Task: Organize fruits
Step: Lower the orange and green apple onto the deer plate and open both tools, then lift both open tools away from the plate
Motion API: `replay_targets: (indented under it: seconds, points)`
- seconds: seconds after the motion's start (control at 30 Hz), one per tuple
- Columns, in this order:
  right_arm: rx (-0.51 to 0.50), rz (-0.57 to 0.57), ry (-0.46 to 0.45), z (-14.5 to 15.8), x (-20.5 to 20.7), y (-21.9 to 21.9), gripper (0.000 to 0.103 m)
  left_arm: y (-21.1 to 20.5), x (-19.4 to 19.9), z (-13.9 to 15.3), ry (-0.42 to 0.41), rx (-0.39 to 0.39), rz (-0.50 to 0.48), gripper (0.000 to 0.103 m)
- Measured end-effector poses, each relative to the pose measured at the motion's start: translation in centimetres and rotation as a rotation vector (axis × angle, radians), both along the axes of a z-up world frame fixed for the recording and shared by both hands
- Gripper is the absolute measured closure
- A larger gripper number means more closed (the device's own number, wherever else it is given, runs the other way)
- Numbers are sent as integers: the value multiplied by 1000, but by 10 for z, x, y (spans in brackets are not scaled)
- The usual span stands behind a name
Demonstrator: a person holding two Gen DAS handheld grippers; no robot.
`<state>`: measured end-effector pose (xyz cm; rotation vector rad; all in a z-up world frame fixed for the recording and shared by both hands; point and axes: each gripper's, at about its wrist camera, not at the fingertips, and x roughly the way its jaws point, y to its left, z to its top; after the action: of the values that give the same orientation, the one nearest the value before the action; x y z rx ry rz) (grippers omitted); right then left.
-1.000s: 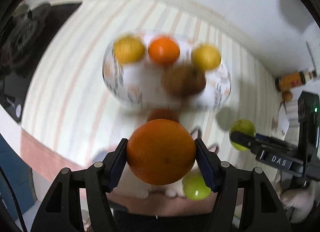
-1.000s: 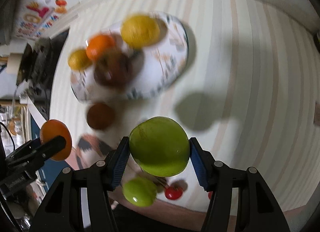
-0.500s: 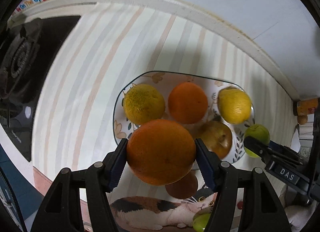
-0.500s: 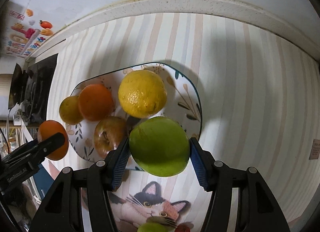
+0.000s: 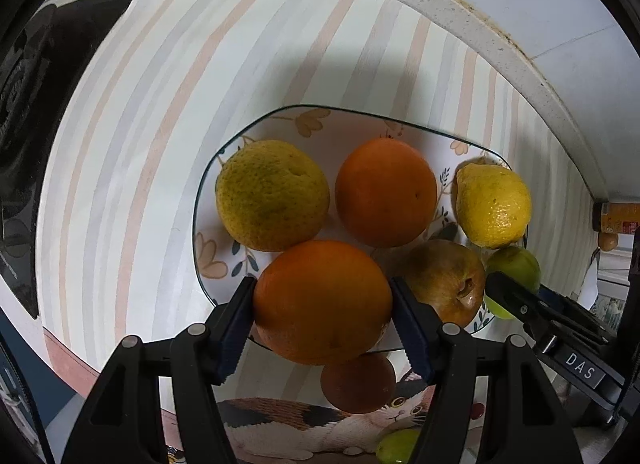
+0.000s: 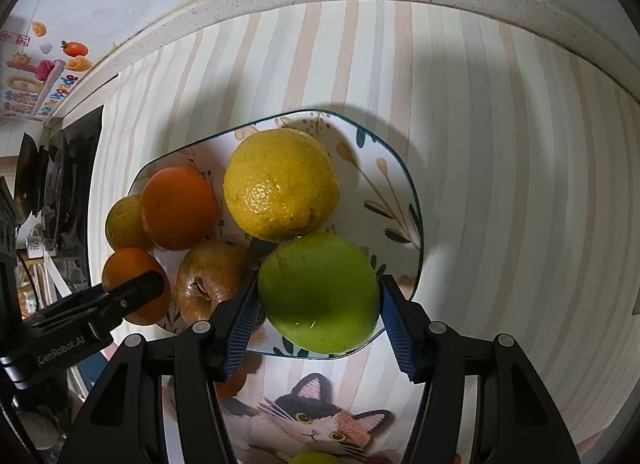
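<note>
Orange (image 5: 322, 301) and green apple (image 6: 319, 293), each clamped in a hand-held gripper, now hang over the plate (image 6: 400, 199), earlier short of it; bare plate at two o'clock.

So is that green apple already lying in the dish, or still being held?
Still held. The right tongs clamp the green apple between both blue pads, above the near edge of the dish; contact underneath is hidden.

Plate (image 5: 400, 125): white, dark-teal rim, peach flowers and dark leaf sprigs; holds a mottled yellow-green citrus (image 5: 272, 193), an orange (image 5: 386, 191), a yellow lemon (image 5: 494, 205) and a brown apple (image 5: 444, 280). Mat (image 6: 500, 143): cream with pale pink and grey stripes, calico cat print (image 6: 316, 420) at lower frame. Gripper pads (image 6: 242, 324): blue, on black fingers, around a green apple (image 6: 318, 294).
</note>
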<state>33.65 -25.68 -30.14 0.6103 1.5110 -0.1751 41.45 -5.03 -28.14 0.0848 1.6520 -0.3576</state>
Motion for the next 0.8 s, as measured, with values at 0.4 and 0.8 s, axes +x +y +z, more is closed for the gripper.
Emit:
replay_targets:
  seconds: [0.4, 0.8]
  points:
    - [-57, 8, -4, 17, -9, -7, 11, 16, 0, 22, -67, -3, 29, 14]
    - [-226, 70, -66, 73, -44, 15, 10, 26, -45, 73, -258, 64, 3, 14]
